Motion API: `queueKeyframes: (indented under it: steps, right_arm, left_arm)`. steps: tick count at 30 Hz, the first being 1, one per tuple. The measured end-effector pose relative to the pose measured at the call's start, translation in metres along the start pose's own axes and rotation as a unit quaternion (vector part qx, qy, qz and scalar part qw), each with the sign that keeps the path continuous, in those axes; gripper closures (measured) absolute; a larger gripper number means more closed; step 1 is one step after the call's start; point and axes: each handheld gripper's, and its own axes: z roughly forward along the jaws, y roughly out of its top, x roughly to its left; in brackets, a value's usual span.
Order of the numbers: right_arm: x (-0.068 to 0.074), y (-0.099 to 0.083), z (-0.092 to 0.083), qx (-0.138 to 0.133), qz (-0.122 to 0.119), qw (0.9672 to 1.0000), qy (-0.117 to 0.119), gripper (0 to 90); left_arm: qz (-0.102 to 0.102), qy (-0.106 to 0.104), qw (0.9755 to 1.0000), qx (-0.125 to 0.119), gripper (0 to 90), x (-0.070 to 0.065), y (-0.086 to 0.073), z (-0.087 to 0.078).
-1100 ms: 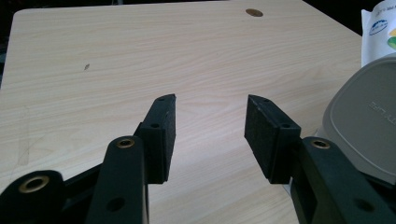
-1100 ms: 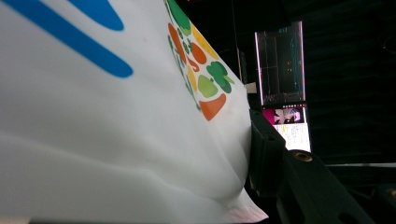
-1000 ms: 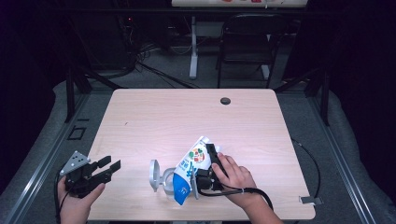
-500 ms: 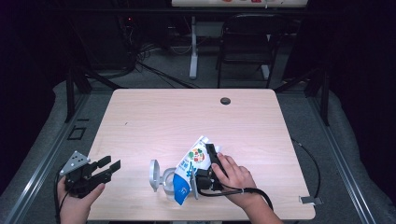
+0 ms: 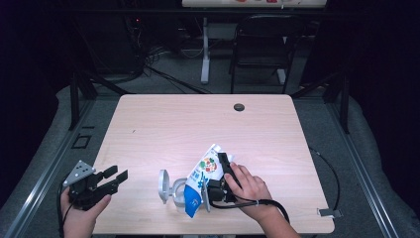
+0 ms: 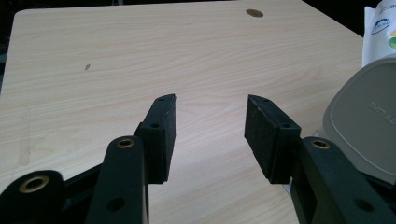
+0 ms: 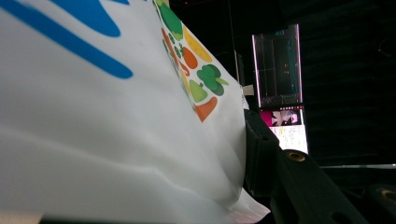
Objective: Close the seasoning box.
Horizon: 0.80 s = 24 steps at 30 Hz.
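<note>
White pouch [image 5: 202, 181] with blue and veggie print, one only; our right gripper [image 5: 218, 184] has just been closing on it, left gripper [image 5: 113, 179] wide, empty.

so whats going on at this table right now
A person works two handheld grippers at a pale wooden table. The right gripper, jaws just closing, presses on a white printed pouch with blue and vegetable graphics, tipped over a clear round container with grey lid. The left gripper sits open, apart.
</note>
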Motion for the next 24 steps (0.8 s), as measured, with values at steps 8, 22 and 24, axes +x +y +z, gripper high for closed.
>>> queueKeyframes:
  steps: [8, 22, 24]
  right_arm:
    - [0.0003, -0.0001, 0.0005, -0.007, 0.006, 1.0, 0.001, 69.8]
    - [-0.0002, 0.0005, -0.0003, -0.015, 0.01, 0.9998, 0.001, 70.9]
    - [-0.0002, 0.0005, -0.0003, -0.015, 0.01, 0.9998, 0.001, 71.0]
  left_arm:
    - [0.0, 0.0, 1.0, 0.0, 53.9, -0.0002, 0.0001, 0.0]
    - [0.0, 0.0, 1.0, -0.001, 53.9, -0.0002, 0.0002, -0.0002]
    - [0.0, 0.0, 1.0, -0.001, 53.9, -0.0001, 0.0002, -0.0002]
